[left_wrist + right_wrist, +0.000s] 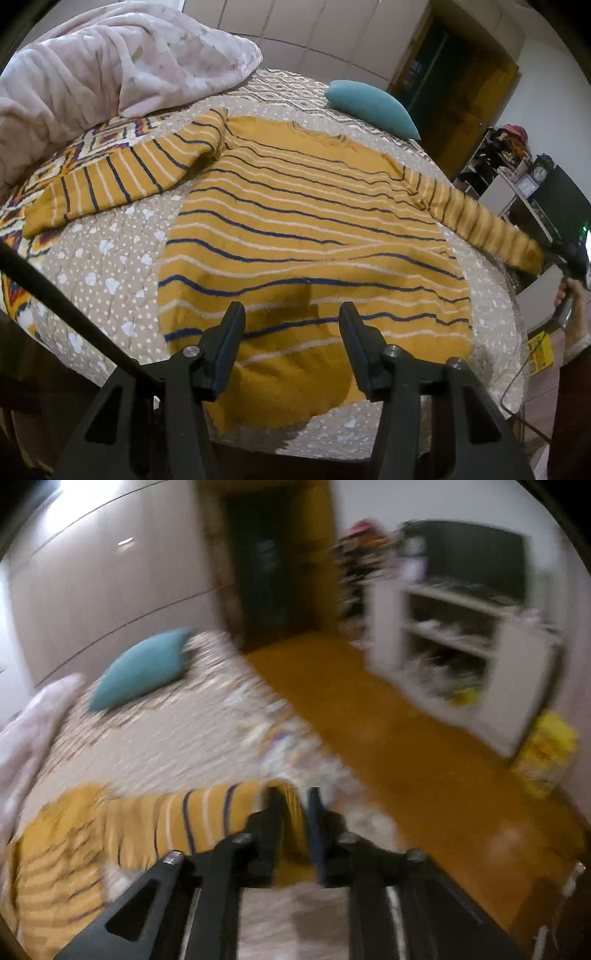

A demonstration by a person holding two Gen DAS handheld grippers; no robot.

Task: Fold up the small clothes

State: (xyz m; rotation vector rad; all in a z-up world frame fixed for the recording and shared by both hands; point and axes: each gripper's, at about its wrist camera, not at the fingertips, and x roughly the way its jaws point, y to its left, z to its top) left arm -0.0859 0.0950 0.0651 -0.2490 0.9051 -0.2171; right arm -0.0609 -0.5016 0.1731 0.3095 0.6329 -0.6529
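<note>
We have the mustard striped sweater spread flat across the middle of the left wrist view, its hem toward the bottom of the frame and its collar toward the top, lying on the dotted bedspread. One sleeve lies out to the left of the frame, and the other sleeve stretches off to the right edge, lifted clear of the bed. We judge the step in hand to be the first fold: bringing that right-side sleeve in over the body. In the right wrist view, blurred by motion, our right gripper has its jaws drawn narrow with the cuff end of the sleeve pinched between them, the fabric bunched in the gap. Our left gripper sits at the bottom centre of its own frame, jaws spread wide, holding nothing; it hovers over the hem and we cannot tell whether the tips touch the cloth. The next move, as we read it, calls for carrying the cuff across toward the middle of the chest and laying it flat, while the left claw may need to press the hem so the body does not drag. Further out, a teal pillow rests at the upper right of the bed and a pink blanket is heaped at the upper left.
</note>
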